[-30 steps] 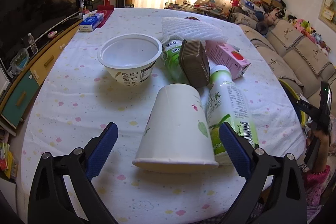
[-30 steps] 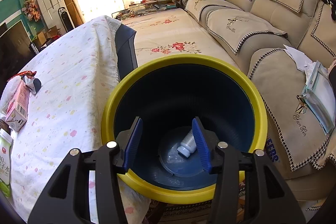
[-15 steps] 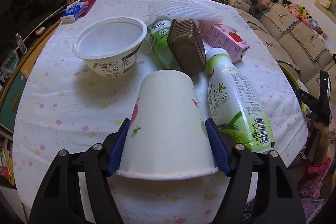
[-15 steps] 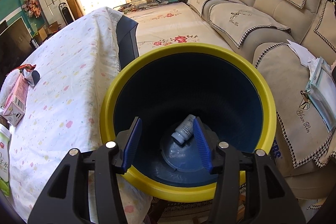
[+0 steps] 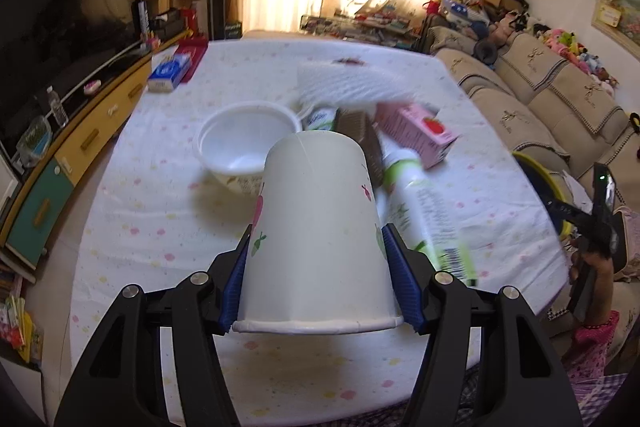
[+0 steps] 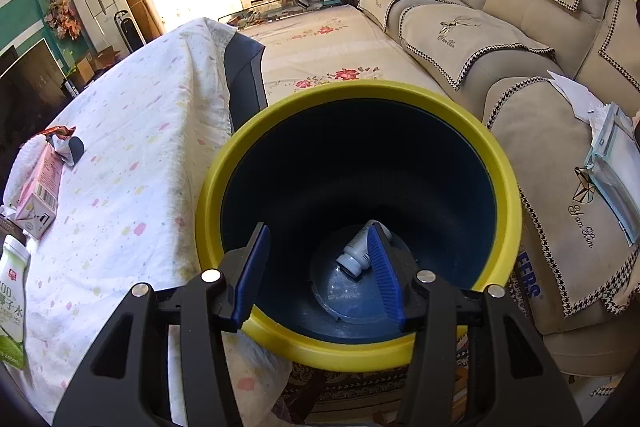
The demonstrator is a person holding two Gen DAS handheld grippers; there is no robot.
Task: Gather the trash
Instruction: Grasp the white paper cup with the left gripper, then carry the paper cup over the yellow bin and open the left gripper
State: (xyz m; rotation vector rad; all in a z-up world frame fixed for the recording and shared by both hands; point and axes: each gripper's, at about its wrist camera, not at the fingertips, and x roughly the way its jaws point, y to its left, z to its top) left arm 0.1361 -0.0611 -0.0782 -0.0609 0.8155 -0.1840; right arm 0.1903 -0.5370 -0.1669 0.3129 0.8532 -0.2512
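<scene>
The left tongs (image 5: 318,281) are clamped on a white paper cup (image 5: 316,231), its mouth toward the camera and small fruit prints on its sides; the jaws have just been closing and the blue pads (image 5: 236,277) now press both walls of the cup, which is off the table (image 5: 160,219). Beyond it on the spotted cloth lie a green-and-white juice bottle (image 5: 428,215) with a barcode, its print blurred here, a white plastic bowl (image 5: 246,151), a brown ribbed tray (image 5: 360,135), a pink carton with a strawberry (image 5: 416,135), a white foam net (image 5: 352,85) and, farther off, a blue-and-white box (image 5: 170,71).

The right tongs (image 6: 318,275) stand apart with nothing between them, over a yellow-rimmed blue bin (image 6: 352,351) just beside the table. A small white bottle (image 6: 360,251) lies on the bin's floor. From this side the juice bottle shows "100" and Chinese characters ending in "子水". The sofa cover (image 6: 576,227) beside the bin carries script lettering I cannot read surely, and blue letters "EERS" (image 6: 528,275) show beside the bin's rim.
</scene>
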